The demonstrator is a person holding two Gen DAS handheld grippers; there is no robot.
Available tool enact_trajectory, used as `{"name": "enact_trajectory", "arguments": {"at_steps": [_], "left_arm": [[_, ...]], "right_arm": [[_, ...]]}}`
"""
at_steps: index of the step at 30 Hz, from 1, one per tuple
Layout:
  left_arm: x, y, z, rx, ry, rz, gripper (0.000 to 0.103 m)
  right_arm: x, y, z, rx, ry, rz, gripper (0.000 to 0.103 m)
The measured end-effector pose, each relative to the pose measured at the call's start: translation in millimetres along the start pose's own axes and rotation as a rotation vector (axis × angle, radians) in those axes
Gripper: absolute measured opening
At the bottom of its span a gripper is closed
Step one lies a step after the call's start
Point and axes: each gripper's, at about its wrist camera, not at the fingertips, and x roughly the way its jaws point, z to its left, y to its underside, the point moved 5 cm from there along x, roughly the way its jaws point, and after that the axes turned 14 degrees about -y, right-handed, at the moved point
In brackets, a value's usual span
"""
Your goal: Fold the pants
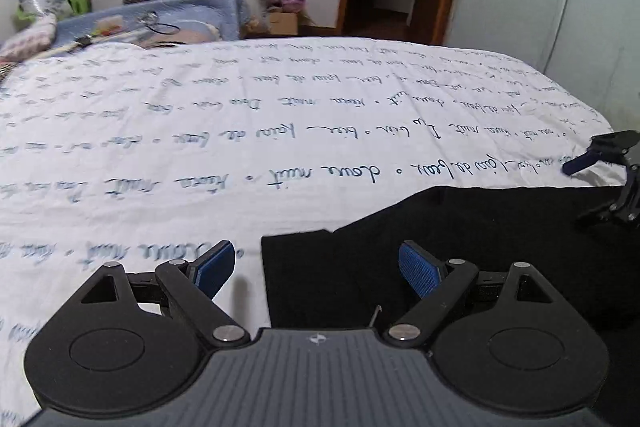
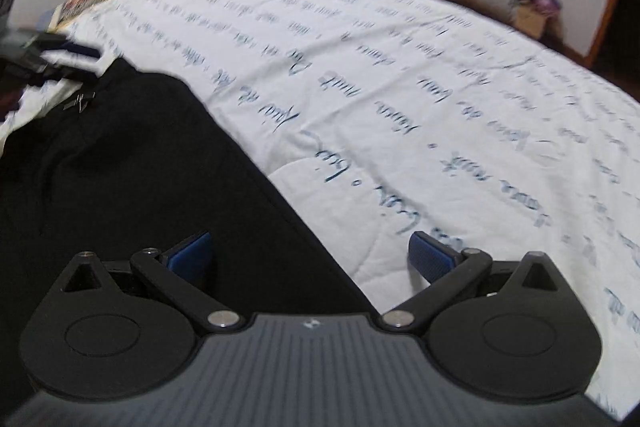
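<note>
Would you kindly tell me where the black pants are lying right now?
The black pants lie flat on the white bedsheet near its front edge: lower right in the left wrist view, lower left in the right wrist view, just ahead of both open grippers.

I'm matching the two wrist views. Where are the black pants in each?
Left wrist: pants at lower right, under the right finger.
Right wrist: pants fill the left side, under the left finger.
Shared landmark: the white sheet with blue script.
</note>
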Motion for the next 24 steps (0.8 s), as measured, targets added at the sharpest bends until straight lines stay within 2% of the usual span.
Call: {"name": "enact_trajectory", "arguments": {"at_steps": [2,5,9,11,12,13,14,15,16,17,21,24], "left_arm": [[10.4,-2.2,-2.7,-0.004,0.036,0.019,0.09],[24.6,-3.3,-7.3,-0.017,0.065,0.048,0.09],[27.7,-3.1,-12.5,0.011,0.062,0.053,0.089],[23.6,-1.9,-13.3,0.032,0.047,0.047,0.081],[22.1,-1.1,-13.2,0.049,0.027,0.049,0.067],[20.9,-0.2,-11.9,0.063,0.004,0.052,0.057],[19.3,0.0,-10.2,0.063,-0.004,0.055,0.054],[17.1,0.1,-8.1,0.051,-0.003,0.059,0.046],[14.8,0.2,-6.1,0.037,0.001,0.066,0.038],[11.9,0.2,-4.9,0.027,0.007,0.069,0.034],[-4.7,-3.2,-8.7,0.032,-0.03,-0.004,0.026],[-15.8,-7.9,-14.7,0.04,-0.061,-0.063,0.023]], "right_arm": [[15.0,-3.0,-1.8,0.017,-0.022,0.045,0.103],[27.3,-9.9,-5.1,0.039,-0.049,0.062,0.103],[33.9,-14.0,-0.4,0.016,-0.078,0.1,0.102],[32.1,-13.0,3.7,0.0,-0.115,0.111,0.088],[29.8,-12.5,6.0,-0.013,-0.125,0.113,0.083],[26.0,-11.6,8.8,-0.033,-0.142,0.112,0.068],[22.1,-11.0,11.3,-0.046,-0.156,0.109,0.048],[18.1,-10.3,13.1,-0.053,-0.159,0.106,0.037],[14.8,-9.4,14.0,-0.055,-0.156,0.102,0.013],[12.0,-8.3,15.6,-0.06,-0.146,0.099,0.007],[4.7,-7.2,32.9,-0.143,-0.034,0.067,0.005],[-2.5,-16.4,43.8,-0.224,0.144,0.017,0.003]]}}
